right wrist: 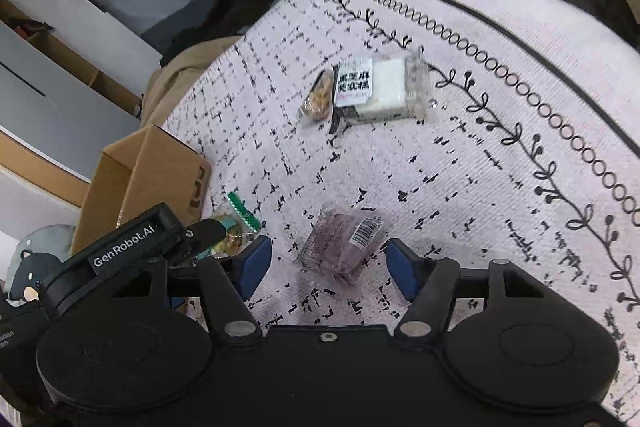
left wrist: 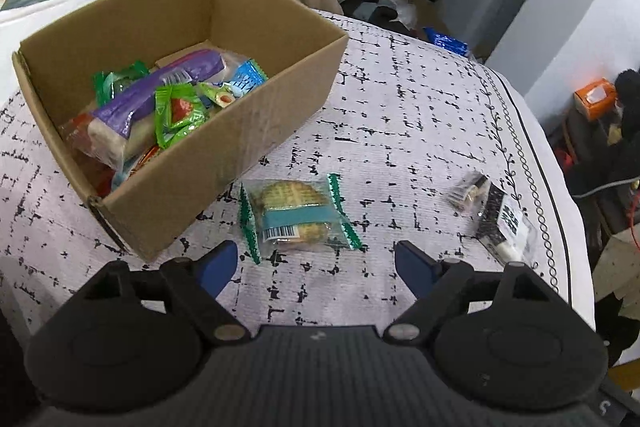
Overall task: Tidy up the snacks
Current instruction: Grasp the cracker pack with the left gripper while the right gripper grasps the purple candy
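Both jaws open, empty. Left gripper has the cookie pack at 12 o'clock, just beside the box. Right gripper straddles the purple pack. Risk: slick wrappers slip, or the left bumps the box.

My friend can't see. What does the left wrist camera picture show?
The open left gripper hovers over a green-edged cookie packet on a patterned tablecloth. Left of it, a cardboard box holds colourful snacks; two more packets lie to the right.

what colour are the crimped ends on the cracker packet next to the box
Green, with a teal band across the cracker packet; clearest in the left wrist view.
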`<action>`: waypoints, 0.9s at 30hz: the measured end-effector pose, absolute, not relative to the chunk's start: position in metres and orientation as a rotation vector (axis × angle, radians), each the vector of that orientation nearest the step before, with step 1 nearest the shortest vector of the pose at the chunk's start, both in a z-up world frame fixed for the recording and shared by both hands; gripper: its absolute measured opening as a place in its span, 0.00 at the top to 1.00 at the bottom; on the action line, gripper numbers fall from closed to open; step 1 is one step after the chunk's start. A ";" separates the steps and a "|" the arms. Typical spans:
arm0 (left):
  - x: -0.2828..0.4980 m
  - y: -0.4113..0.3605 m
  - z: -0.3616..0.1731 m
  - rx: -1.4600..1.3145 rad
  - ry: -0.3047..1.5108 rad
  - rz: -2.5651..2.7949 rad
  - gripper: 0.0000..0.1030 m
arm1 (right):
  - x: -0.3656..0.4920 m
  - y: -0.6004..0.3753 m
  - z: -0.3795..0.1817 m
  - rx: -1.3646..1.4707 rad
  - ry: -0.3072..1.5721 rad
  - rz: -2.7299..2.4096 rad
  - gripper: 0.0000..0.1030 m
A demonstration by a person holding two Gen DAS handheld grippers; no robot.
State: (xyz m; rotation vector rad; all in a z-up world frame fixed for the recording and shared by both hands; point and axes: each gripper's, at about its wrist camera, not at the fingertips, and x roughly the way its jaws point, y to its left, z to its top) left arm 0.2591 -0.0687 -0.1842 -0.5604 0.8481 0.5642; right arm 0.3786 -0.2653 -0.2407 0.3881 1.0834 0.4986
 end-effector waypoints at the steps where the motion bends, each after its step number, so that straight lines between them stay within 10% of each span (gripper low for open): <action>1: 0.260 -0.068 -0.186 -0.564 0.844 0.571 0.17 | 0.380 -0.263 -0.243 0.386 1.089 0.496 0.40; 14: 0.272 -0.060 -0.204 -0.612 0.807 0.651 0.17 | 0.394 -0.252 -0.253 0.313 1.093 0.485 0.65; 27: 0.288 -0.051 -0.221 -0.629 0.843 0.746 0.32 | 0.400 -0.253 -0.250 0.264 1.060 0.449 0.64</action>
